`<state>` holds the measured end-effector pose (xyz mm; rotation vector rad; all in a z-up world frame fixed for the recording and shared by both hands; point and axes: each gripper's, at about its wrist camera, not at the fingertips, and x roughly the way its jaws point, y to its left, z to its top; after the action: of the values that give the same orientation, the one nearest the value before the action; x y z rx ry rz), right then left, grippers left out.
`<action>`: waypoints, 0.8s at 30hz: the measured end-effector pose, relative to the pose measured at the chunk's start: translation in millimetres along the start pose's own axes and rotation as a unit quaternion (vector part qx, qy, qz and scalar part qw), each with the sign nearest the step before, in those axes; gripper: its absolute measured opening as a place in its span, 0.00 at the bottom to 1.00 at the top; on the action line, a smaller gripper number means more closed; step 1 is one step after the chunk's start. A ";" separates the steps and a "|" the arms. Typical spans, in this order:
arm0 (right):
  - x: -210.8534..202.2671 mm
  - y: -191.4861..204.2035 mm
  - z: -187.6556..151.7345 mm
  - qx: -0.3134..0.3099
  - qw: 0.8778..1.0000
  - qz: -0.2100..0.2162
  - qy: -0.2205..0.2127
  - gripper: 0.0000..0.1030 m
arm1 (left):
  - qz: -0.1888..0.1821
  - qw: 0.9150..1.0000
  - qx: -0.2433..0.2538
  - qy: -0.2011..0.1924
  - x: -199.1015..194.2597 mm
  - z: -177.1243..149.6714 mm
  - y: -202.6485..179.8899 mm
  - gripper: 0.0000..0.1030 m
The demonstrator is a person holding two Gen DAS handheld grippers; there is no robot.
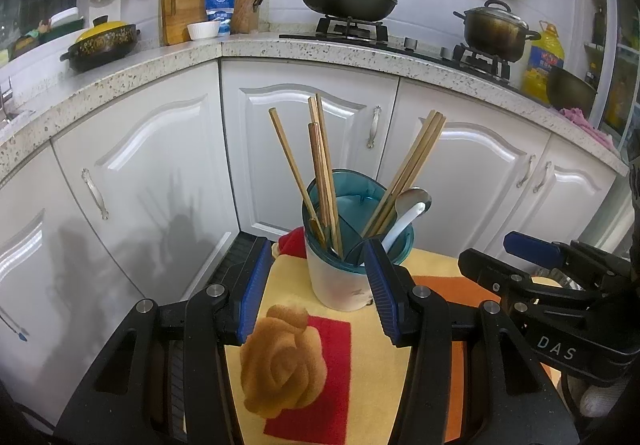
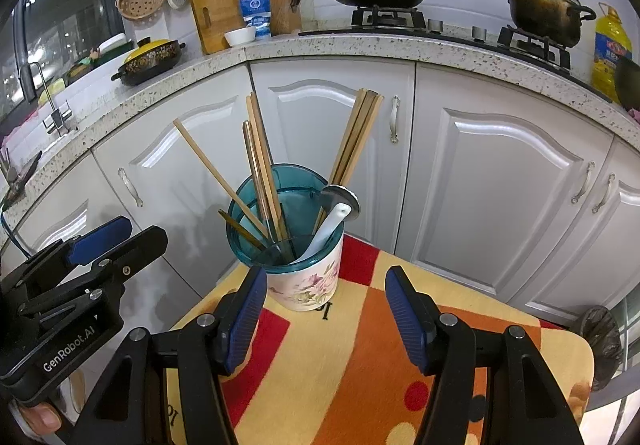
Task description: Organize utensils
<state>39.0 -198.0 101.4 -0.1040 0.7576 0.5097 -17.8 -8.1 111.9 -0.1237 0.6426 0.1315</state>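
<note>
Utensils, namely long wooden chopsticks (image 2: 260,161), a grey metal spoon (image 2: 340,197) and a white ceramic spoon (image 2: 329,225), stand in the teal-rimmed floral ceramic holder (image 2: 308,281) on the yellow, red and orange patterned cloth (image 2: 360,345), so I judge the sorting is almost done or not begun. My left gripper (image 1: 316,285) and right gripper (image 2: 324,321) both stand wide and empty near the holder. The chopsticks' long axes are nearly upright, fanning outward with thick ends up, so lifting one needs a grasp high on the shaft.
</note>
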 end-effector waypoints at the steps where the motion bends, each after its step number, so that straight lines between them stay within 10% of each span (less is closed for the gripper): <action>1: 0.4 -0.1 0.1 0.000 1.000 -0.001 0.000 0.58 | 0.000 1.000 0.000 0.000 0.4 -0.3 0.4 0.46; 24: 4.4 -1.3 0.6 0.009 1.000 -0.003 0.005 0.58 | 0.004 1.000 0.002 -0.001 3.8 -2.3 2.3 0.46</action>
<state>42.7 -197.2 98.7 -0.0919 0.7707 0.4977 -16.6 -6.0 107.6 -0.1177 0.6404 0.1373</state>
